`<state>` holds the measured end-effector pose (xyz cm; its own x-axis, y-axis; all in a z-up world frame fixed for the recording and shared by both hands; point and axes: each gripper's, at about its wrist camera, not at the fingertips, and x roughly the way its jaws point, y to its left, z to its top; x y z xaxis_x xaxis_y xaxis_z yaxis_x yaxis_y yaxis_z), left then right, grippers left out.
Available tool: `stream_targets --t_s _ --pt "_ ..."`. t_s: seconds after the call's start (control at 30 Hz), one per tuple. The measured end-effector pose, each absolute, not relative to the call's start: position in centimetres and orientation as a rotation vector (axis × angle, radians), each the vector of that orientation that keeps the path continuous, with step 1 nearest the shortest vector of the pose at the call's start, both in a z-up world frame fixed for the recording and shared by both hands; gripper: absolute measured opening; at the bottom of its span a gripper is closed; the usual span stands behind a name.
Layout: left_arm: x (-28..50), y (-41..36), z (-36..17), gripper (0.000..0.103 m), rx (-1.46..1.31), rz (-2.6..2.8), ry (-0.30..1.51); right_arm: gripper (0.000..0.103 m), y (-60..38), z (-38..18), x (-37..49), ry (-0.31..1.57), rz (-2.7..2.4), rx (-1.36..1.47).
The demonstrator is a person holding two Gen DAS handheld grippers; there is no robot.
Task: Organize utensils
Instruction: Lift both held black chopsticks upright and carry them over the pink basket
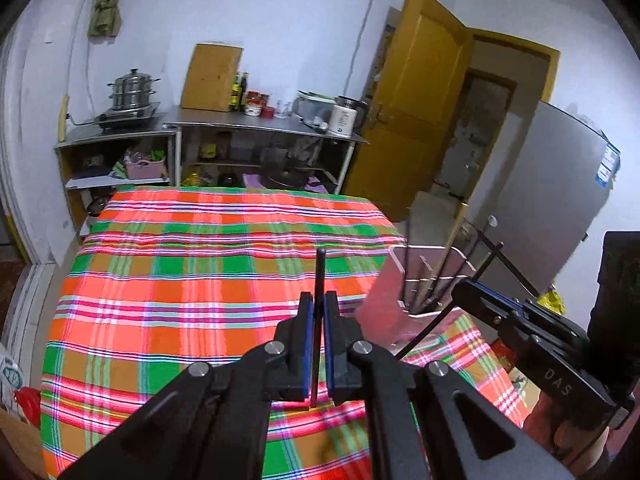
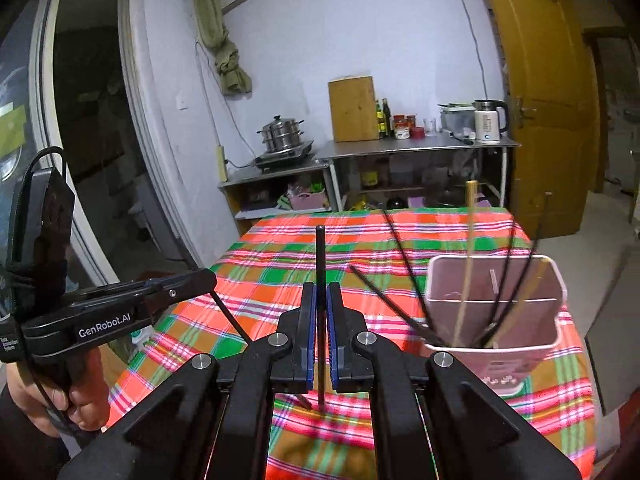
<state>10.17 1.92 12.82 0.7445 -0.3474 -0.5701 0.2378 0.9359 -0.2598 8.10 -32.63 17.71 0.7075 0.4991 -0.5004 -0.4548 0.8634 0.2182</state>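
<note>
My left gripper (image 1: 319, 300) is shut on a black chopstick (image 1: 319, 276) that stands up between its blue pads, above the plaid tablecloth (image 1: 200, 280). My right gripper (image 2: 321, 292) is shut on another black chopstick (image 2: 320, 256) in the same way. A pink utensil holder (image 2: 496, 320) stands on the cloth to the right of the right gripper; it holds several black chopsticks and a wooden one (image 2: 466, 264). In the left wrist view the holder (image 1: 424, 280) is at the right, with the right gripper (image 1: 464, 286) beside it. The left gripper (image 2: 208, 276) shows at the left of the right wrist view.
The table with the plaid cloth fills the middle. Behind it stand steel shelves (image 1: 264, 120) with a steamer pot (image 1: 130, 88), a wooden board, bottles and a kettle (image 2: 490, 120). A yellow door (image 1: 416, 92) and a grey fridge (image 1: 552, 184) are at the right.
</note>
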Motion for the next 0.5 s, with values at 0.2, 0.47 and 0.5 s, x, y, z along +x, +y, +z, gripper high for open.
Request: stream_targets --t_s 0.2,0.47,0.5 --pt "10.3 -1.3 14.1 0.005 -0.157 -0.405 0.655 0.005 -35.6 18.6 7.1 0.563 0.479 0.104" --pt "11.0 -6.0 17.6 0.005 -0.145 -0.513 0.609 0.005 -39.6 21.4 6.8 0.503 0.408 0.125" --pt "11.2 -6.5 18.1 0.005 -0.142 -0.521 0.599 0.005 -39.9 21.7 6.7 0.494 0.402 0.125"
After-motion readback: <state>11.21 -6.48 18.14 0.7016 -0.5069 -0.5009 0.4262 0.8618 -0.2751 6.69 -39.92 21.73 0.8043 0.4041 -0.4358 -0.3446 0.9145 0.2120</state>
